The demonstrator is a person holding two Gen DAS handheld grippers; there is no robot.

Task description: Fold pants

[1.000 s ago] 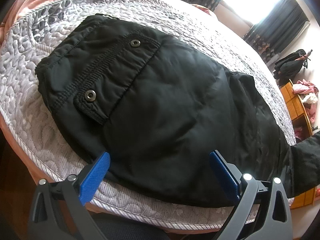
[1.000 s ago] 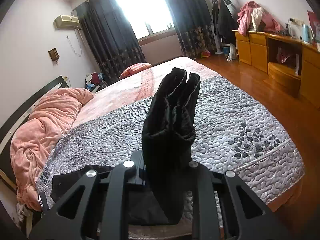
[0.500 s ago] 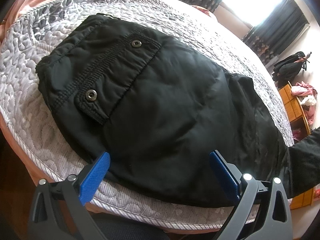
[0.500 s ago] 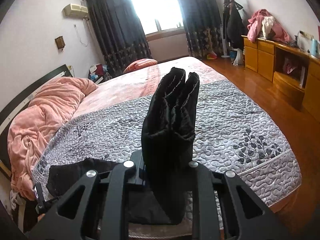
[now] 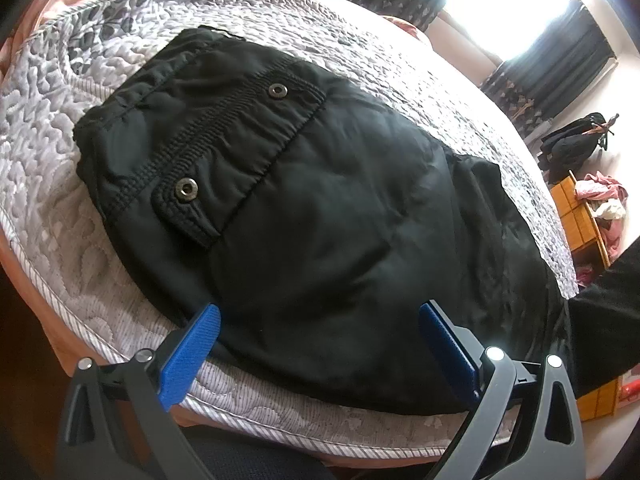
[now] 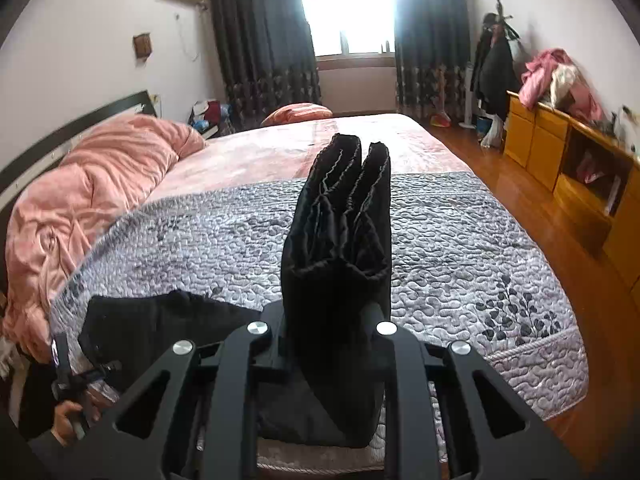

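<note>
**Pants lying on bed, leg ends clamped in right gripper**

Black pants point(image 5: 320, 208) are lying flat on the grey quilted bedspread point(image 5: 48, 184), waistband w/ two metal snaps point(image 5: 187, 189) pointing toward the far-left corner, near the bed's front edge. Left gripper point(image 5: 320, 320) is hovering just over the near edge of the fabric, blue fingers point(image 5: 192, 352) standing wide apart, nothing between them.

Right gripper point(image 6: 320, 320) is gripping the bunched leg ends point(image 6: 340, 240): fingers are clamped together on the cloth, which is sticking up past the tips in two pleated folds. Rest of the pants is showing as a dark heap at lower left in the right wrist view, on the bedspread. Pink comforter point(image 6: 80, 200) is piled at the headboard side; yellow wood cabinet point(image 6: 560, 152) is standing along the right wall w/ clothes on top.
</note>
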